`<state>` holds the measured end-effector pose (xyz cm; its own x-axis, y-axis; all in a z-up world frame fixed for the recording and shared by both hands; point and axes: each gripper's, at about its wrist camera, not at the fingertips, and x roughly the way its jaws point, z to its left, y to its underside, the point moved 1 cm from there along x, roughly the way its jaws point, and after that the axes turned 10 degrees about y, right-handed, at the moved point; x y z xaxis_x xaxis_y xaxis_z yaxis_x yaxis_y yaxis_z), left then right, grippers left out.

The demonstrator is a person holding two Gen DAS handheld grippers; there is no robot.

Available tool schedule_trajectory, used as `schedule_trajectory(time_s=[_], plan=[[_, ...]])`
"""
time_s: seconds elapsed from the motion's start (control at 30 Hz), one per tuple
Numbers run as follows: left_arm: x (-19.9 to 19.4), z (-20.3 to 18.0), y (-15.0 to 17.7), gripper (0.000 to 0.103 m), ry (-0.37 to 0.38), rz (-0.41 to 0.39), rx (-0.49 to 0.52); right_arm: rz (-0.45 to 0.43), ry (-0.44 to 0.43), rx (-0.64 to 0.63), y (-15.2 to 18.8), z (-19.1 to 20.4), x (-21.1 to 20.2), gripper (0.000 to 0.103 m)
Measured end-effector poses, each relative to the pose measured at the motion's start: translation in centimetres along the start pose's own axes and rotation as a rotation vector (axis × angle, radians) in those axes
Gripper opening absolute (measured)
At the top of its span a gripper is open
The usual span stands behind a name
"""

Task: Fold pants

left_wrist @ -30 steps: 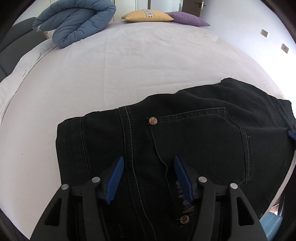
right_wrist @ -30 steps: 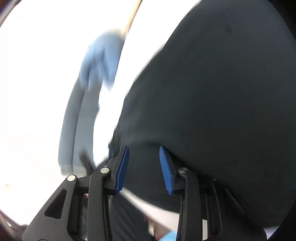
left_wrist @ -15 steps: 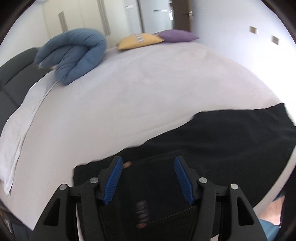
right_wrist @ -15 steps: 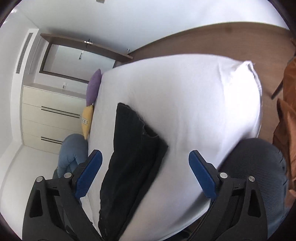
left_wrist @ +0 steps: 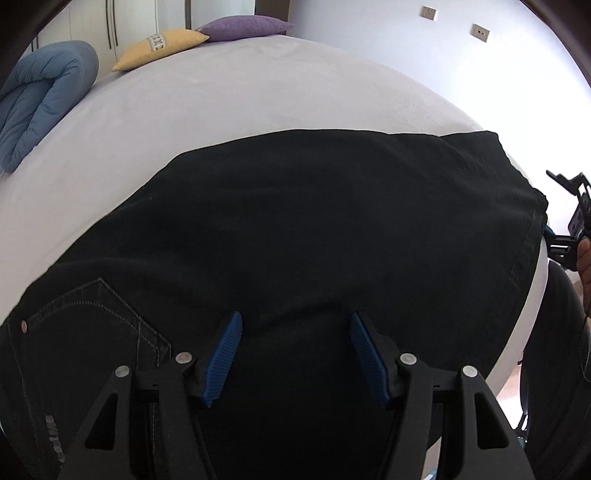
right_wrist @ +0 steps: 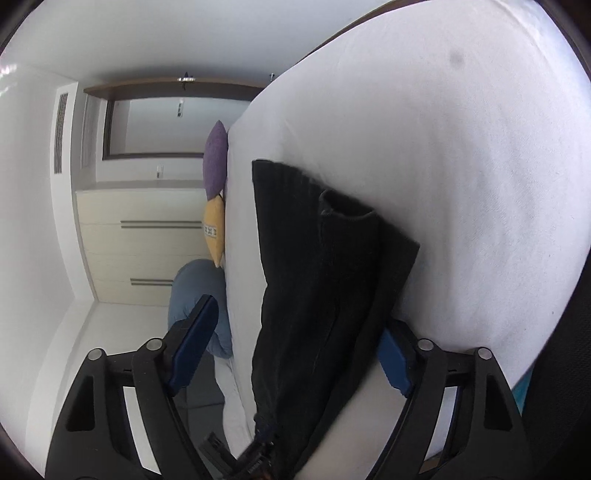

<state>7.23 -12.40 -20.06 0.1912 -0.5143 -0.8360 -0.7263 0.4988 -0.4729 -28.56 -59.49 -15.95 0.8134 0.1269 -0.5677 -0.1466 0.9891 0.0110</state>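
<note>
The black pants (left_wrist: 314,229) lie folded on the white bed (left_wrist: 229,96), a back pocket with a rivet at the lower left. My left gripper (left_wrist: 295,354) hovers open over the near edge of the pants, holding nothing. In the right wrist view the pants (right_wrist: 325,280) show as a dark folded stack with leg hems at the far end. My right gripper (right_wrist: 295,350) is wide open, its jaws on either side of the stack's end, not closed on it. The right gripper also shows in the left wrist view (left_wrist: 569,229) past the hem end.
A rolled blue duvet (left_wrist: 40,99), a yellow pillow (left_wrist: 159,46) and a purple pillow (left_wrist: 243,27) lie at the far side of the bed. A cream dresser (right_wrist: 140,247) stands by the wall. The bed's edge runs just right of the pants.
My right gripper opened wide and let go of the pants, then drew in to the stack's end. The left gripper swung right over the folded pants, still open.
</note>
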Motion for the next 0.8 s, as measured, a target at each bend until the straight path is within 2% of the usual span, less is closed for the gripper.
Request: schedule_trajectory(time_s=[0.1,0.13,0.17,0.2,0.27,0.37,0.47,0.53,0.63,0.7,0.73,0.8], plan=[[-0.5,0.4,0.0,0.063,0.028,-0.019,-0.059,-0.02,-0.018,0.002,-0.6,0.3,1.0,0.053],[-0.5,0.3,0.0,0.063,0.023,-0.018,-0.059,-0.013,-0.001,-0.011,-1.4,0.9,2.6,0.037],[-0.9,-0.2,0.3,0.063,0.017,-0.02,-0.06,-0.005,0.01,-0.005,-1.6,1.0,3.3,0.025],[-1.2,-0.5,0.2,0.063,0.02,-0.03,-0.066,-0.008,0.012,0.007,-1.7,1.0,3.7,0.023],[-2.1,-0.6,-0.3,0.063,0.032,-0.07,-0.088,-0.036,0.039,0.003,-1.9,1.2,3.9,0.01],[-2.4,-0.2,-1.2,0.068,0.043,-0.128,-0.165,-0.067,0.095,-0.011,-1.5,1.4,3.9,0.006],[-0.7,1.0,-0.9,0.07,0.072,-0.094,-0.273,-0.099,0.169,-0.124,-0.6,3.4,3.5,0.003],[-0.1,1.1,-0.4,0.07,0.078,-0.113,-0.277,-0.117,0.231,-0.277,0.7,6.6,3.7,0.003],[-0.8,1.8,0.0,0.071,0.09,-0.134,-0.306,-0.116,0.297,-0.587,5.4,12.8,4.7,0.003],[-1.5,2.1,0.0,0.071,0.111,-0.154,-0.348,-0.102,0.331,-0.891,11.5,16.9,6.3,0.003],[-1.9,2.2,0.0,0.073,0.134,-0.172,-0.37,-0.073,0.346,-1.072,15.7,18.3,7.7,0.003],[-3.2,2.3,-0.1,0.078,0.203,-0.224,-0.403,-0.002,0.39,-1.311,22.3,18.2,9.8,0.003]])
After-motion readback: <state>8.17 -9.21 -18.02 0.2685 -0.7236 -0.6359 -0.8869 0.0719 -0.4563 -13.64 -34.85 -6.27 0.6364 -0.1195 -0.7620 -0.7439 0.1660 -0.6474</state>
